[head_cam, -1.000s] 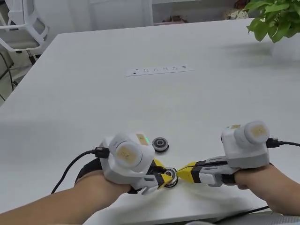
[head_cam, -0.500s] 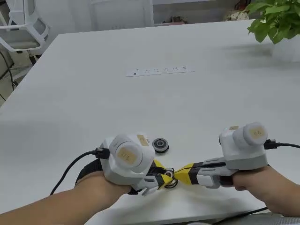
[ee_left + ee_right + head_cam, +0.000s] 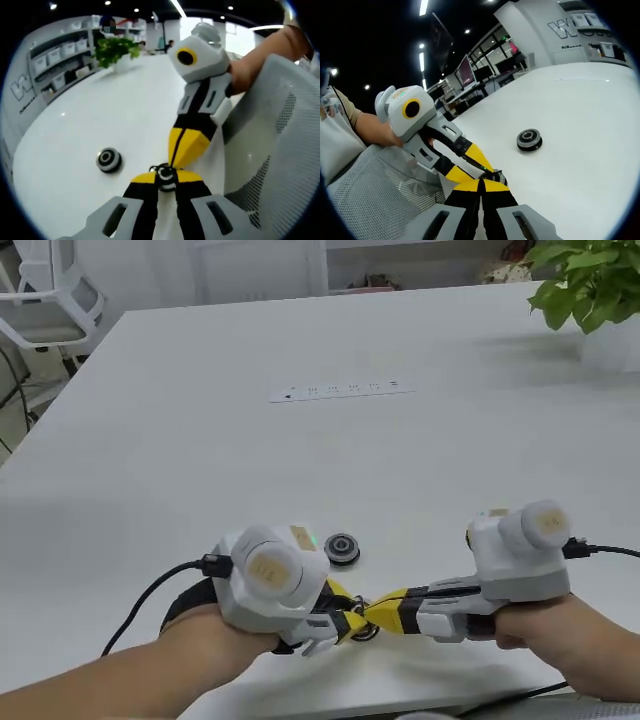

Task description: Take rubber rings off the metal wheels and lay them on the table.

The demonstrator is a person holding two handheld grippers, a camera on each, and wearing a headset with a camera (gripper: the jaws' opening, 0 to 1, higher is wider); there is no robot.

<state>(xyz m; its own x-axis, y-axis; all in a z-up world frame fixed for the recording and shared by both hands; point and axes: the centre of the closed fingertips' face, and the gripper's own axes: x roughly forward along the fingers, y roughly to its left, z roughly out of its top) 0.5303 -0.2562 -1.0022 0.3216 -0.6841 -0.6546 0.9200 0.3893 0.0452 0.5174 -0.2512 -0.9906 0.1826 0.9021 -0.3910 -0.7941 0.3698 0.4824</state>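
Two grippers met tip to tip on one small metal wheel near the table's front edge.

The left gripper [image 3: 342, 626] had its jaws closed tight around the wheel [image 3: 165, 178], holding it just above the white table [image 3: 200, 460]. From the opposite side, the right gripper [image 3: 373, 613] touched that wheel, its yellow jaws pressed together; whether they pinched the rubber ring could not be told. A second wheel [image 3: 342, 548] lay on the table just beyond, apart from both grippers.
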